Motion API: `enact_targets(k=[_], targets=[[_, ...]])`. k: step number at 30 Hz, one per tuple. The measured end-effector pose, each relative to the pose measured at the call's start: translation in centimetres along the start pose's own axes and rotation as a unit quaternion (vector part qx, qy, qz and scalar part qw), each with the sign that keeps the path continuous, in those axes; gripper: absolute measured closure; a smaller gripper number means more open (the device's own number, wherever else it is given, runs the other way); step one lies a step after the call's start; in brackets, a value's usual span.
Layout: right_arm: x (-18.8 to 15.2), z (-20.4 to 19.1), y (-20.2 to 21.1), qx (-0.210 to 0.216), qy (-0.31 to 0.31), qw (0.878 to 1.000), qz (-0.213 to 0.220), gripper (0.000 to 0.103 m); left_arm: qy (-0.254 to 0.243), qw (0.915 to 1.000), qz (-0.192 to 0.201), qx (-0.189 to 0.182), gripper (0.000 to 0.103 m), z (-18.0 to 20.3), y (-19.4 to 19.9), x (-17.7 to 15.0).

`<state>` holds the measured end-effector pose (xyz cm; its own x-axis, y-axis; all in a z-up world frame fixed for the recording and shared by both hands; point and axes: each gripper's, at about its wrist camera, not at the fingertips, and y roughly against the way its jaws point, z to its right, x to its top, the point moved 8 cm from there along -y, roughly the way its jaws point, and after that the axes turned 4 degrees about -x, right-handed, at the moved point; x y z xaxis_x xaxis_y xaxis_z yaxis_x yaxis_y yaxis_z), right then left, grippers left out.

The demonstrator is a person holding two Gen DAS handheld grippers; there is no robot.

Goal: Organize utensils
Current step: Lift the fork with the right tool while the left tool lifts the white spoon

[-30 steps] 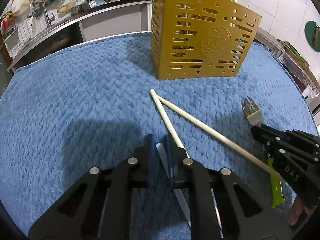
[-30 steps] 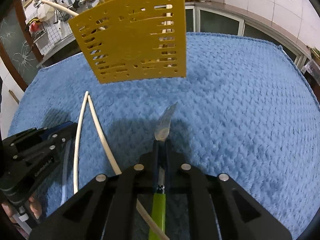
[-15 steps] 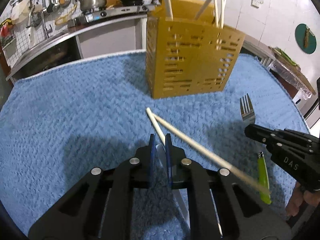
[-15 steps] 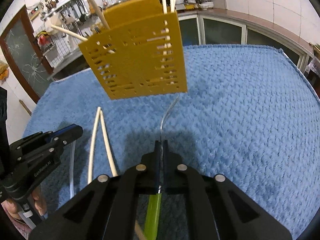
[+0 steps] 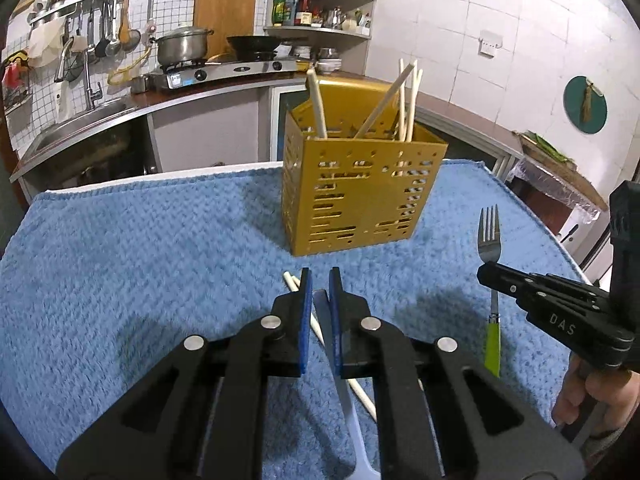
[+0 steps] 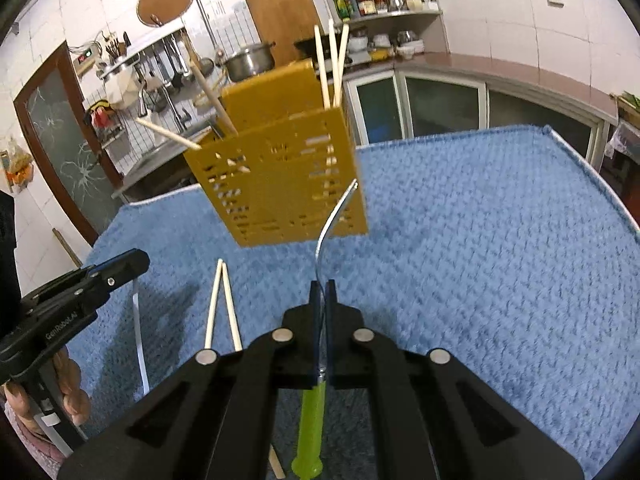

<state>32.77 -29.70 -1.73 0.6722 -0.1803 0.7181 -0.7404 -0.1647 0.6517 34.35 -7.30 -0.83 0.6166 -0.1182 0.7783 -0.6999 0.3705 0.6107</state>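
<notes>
Nearest to us, our left gripper (image 5: 318, 280) is clamped on a thin white utensil (image 5: 352, 408), whose flat pale handle runs back between the blue pads (image 5: 305, 320) and down under the black fingers; which kind of utensil it is we cannot tell. Beside it, our right gripper (image 6: 321, 286) is closed tight on a fork (image 6: 332, 220) with a bright green handle (image 6: 310, 428). We hold it by the metal neck, its curved tines rising ahead of the pads, clear of the cloth. From the left wrist view we see that same fork (image 5: 490, 236) standing upright above the right gripper's black fingers, the green handle hanging below them.

Just ahead of both grippers, two pale chopsticks (image 6: 224, 304) lie side by side on the blue towel (image 6: 480, 260) that covers the table. Their far ends almost meet.

Farther on stands the yellow perforated holder (image 5: 356, 196), upright on the towel, with several more chopsticks (image 5: 406, 100) leaning out of its top at different angles.

Beyond the table we see a kitchen counter with a steel pot (image 5: 182, 46) on a stove, and a shelf of bottles (image 5: 296, 10) against the tiled wall.
</notes>
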Motion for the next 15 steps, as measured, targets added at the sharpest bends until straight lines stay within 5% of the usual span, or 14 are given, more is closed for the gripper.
enact_targets(k=[15], targets=[[1.2,0.0,2.1,0.004,-0.002,0.999,0.053,0.101,-0.006,0.9988,0.048,0.0,0.097,0.1,3.5,1.8]])
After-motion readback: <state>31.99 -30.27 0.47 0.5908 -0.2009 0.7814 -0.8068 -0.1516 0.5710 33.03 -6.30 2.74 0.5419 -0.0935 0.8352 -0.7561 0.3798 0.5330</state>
